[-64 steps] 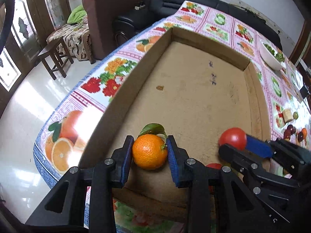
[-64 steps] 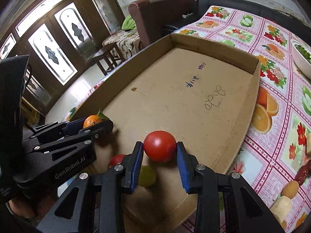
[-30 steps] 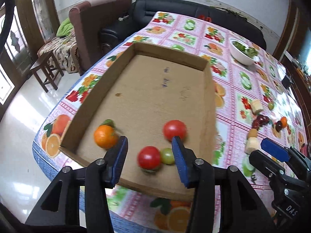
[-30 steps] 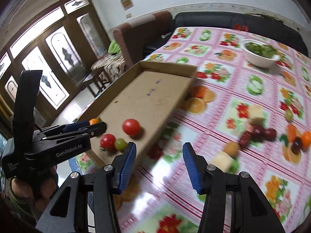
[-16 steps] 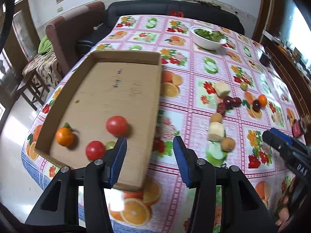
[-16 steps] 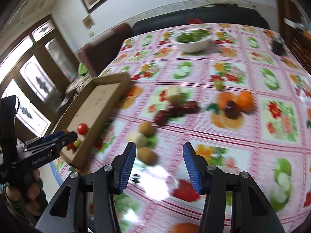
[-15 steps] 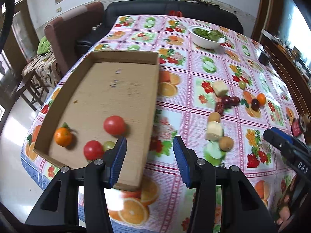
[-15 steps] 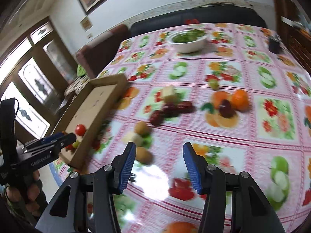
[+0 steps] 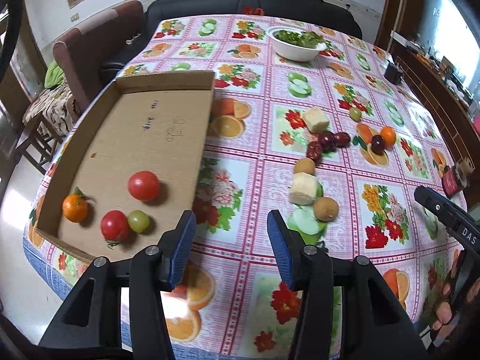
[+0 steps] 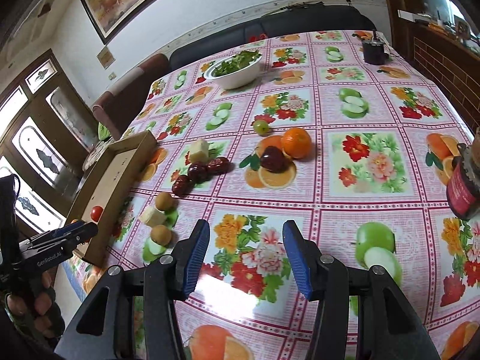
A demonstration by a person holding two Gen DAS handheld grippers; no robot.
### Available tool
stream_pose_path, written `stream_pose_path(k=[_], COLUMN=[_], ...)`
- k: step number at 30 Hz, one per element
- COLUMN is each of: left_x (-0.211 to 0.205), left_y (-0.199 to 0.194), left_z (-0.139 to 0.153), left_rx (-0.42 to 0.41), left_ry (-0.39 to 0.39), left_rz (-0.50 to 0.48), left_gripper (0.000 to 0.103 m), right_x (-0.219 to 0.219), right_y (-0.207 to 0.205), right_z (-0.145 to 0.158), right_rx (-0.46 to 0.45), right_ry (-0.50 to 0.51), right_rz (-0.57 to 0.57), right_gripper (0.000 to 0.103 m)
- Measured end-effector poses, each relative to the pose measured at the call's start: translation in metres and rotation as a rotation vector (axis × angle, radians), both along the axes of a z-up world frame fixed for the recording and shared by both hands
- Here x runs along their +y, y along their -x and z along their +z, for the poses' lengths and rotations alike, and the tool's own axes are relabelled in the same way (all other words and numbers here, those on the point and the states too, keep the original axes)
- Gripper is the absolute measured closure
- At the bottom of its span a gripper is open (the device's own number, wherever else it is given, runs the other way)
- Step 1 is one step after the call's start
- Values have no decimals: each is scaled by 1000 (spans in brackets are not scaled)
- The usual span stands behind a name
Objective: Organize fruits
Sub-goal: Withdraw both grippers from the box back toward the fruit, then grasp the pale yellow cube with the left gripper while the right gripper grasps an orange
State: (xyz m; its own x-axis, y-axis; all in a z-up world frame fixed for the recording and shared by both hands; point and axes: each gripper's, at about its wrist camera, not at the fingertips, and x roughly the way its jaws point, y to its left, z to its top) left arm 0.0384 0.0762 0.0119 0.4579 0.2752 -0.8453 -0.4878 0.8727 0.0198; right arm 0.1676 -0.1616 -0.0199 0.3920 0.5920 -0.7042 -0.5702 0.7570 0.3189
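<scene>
Above the tablecloth (image 9: pixel 300 96), both grippers (image 9: pixel 231 234) (image 10: pixel 244 244) are held released, nothing grasped; the cardboard tray (image 9: pixel 207 114) is seen at ten o'clock.

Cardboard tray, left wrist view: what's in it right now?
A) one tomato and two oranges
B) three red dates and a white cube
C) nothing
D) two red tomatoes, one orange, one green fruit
D: inside the cardboard tray lie two red tomatoes, one orange with a leaf, and one small green fruit beside the nearer tomato.
</scene>
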Motion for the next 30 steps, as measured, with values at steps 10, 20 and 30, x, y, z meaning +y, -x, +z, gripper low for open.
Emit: stream_pose_path(k=[10,20,30], left_x=[-7,-5,-10], left_y=[-21,-55,-81], left_z=[-16,-26,-39], left_rx=[26,34,45], left_ry=[68,131,209], left_rz=[-40,-72,-139], left_gripper=[55,55,51], right_x=[-4,2,19], right_y=[-11,-55,-100], right_z=[-4,-10,-15], right_rx=[-15,-4,51], right_ry=[3,-9,-46], right_rz=[-34,-127,-169], right_gripper=[50,51,49])
